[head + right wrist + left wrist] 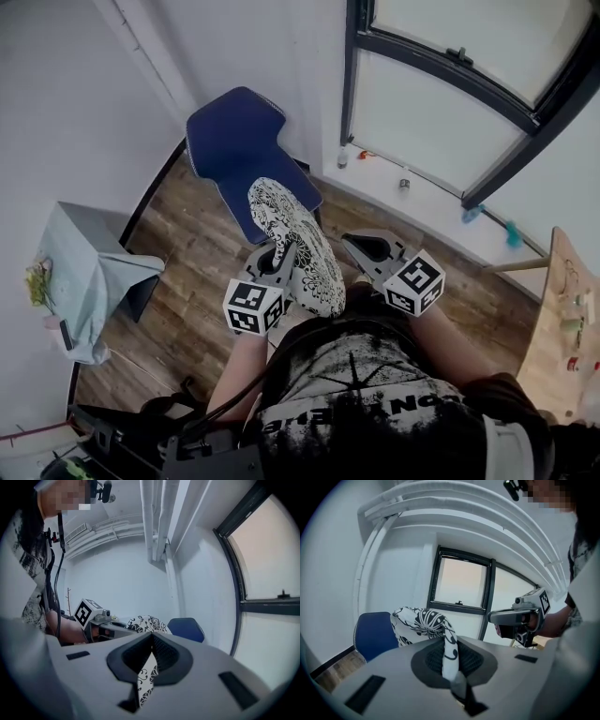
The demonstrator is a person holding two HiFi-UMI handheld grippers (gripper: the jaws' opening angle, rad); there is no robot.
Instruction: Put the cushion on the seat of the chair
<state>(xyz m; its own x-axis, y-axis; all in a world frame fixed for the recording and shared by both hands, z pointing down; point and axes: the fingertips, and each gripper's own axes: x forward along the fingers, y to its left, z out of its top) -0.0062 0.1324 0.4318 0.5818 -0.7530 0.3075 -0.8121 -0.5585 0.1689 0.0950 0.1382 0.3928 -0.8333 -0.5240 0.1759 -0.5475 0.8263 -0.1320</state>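
Pinching a fold of patterned cover, the left gripper (449, 662) has its jaws pressed together on the cushion (300, 242). The right gripper (150, 660) is clamped the same way on a strip of the same black-and-white fabric, so we carry the cushion between both claws. In the head view the left claw bites at the cushion's 8 o'clock and the right at its 3 o'clock. The cushion stands on edge and tilted, and its far end reaches toward 11 o'clock, over the front of the blue chair (232, 131). Whether that end already touches the seat (239, 192) we cannot say from so steep a view; it looks just above it. To finish well, we judge that we should bring both hands on toward 11 o'clock together. Then we tip the cushion flat, level our two grips, and set the far edge close to the backrest before lowering the near edge. We should let go only once it lies square, since a thin pinch of cloth may slip or drag it askew. As for writing, the marker cubes (253, 307) carry only black-and-white squares, and the pale lettering on the dark shirt (375, 394) is too broken to read.
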